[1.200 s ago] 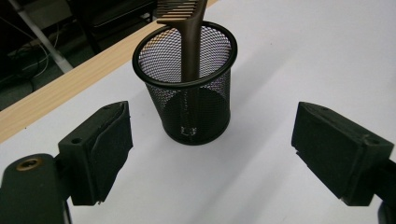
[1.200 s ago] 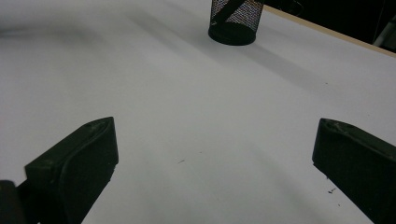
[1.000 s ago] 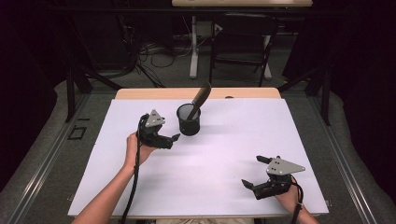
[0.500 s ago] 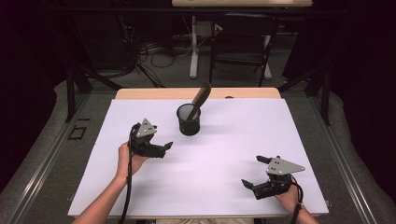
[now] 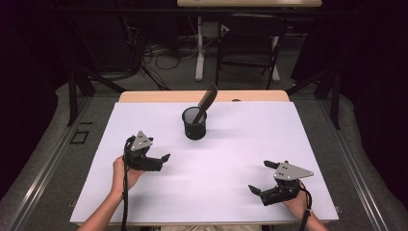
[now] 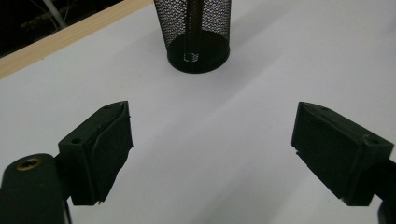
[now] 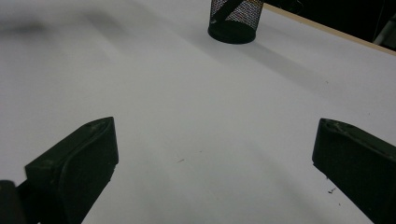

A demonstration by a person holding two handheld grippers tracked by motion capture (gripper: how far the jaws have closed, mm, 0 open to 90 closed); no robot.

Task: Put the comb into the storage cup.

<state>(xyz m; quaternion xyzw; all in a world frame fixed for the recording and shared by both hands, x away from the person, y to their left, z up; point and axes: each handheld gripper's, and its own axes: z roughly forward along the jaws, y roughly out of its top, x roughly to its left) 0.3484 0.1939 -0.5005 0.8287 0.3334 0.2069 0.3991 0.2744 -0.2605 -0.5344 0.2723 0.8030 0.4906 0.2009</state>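
A black mesh cup point(image 5: 194, 123) stands on the white table sheet point(image 5: 240, 144) near the back middle, with a brown, stick-like object point(image 5: 207, 100) leaning out of it. The same cup point(image 6: 198, 32) shows ahead in the left gripper view, and the cup point(image 7: 235, 19) lies far off in the right gripper view. My left gripper point(image 5: 162, 161) is held low at the left, in front of the cup and apart from it, its jaws open and empty. At the front right my right gripper point(image 5: 261, 177) stands open with nothing between its jaws.
The table's wooden back edge point(image 5: 202, 96) runs behind the cup. Beyond it are a chair point(image 5: 250, 48), cables on the floor and dark drapes. A black cable point(image 5: 126, 192) trails from the left gripper along the forearm.
My left gripper has drawn back from the cup, moving left and toward the front of the table and a little lower. The right gripper has kept still.
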